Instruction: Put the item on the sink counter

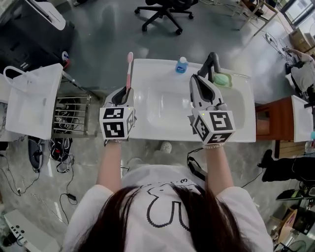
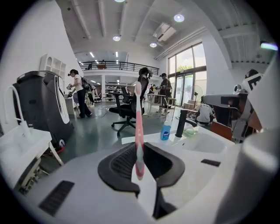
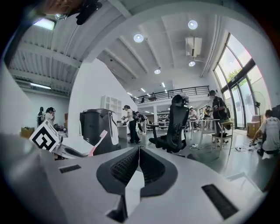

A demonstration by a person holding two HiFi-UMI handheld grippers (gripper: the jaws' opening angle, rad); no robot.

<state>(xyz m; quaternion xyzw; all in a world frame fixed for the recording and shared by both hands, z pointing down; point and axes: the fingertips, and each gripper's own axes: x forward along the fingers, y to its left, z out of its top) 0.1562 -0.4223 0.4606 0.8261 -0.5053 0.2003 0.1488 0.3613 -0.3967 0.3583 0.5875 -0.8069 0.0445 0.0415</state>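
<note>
A pink toothbrush [image 1: 129, 70] stands upright, its handle pinched in my left gripper [image 1: 126, 92], which hovers over the left end of the white sink counter [image 1: 147, 74]. In the left gripper view the toothbrush [image 2: 139, 124] rises between the shut jaws of the left gripper [image 2: 139, 148], bristle head at the top. My right gripper [image 1: 195, 79] hangs over the basin, just in front of the black faucet [image 1: 210, 61]. Its jaws are shut with nothing between them, as the right gripper view shows [image 3: 138, 151]. That view also catches the toothbrush [image 3: 97, 142] off to the left.
A blue soap bottle [image 1: 181, 65] and a green soap dish [image 1: 221, 78] sit at the back of the counter beside the faucet. A white stand [image 1: 32, 98] and wire rack [image 1: 71, 115] are at left, a wooden cabinet [image 1: 275, 115] at right, an office chair [image 1: 165, 12] beyond.
</note>
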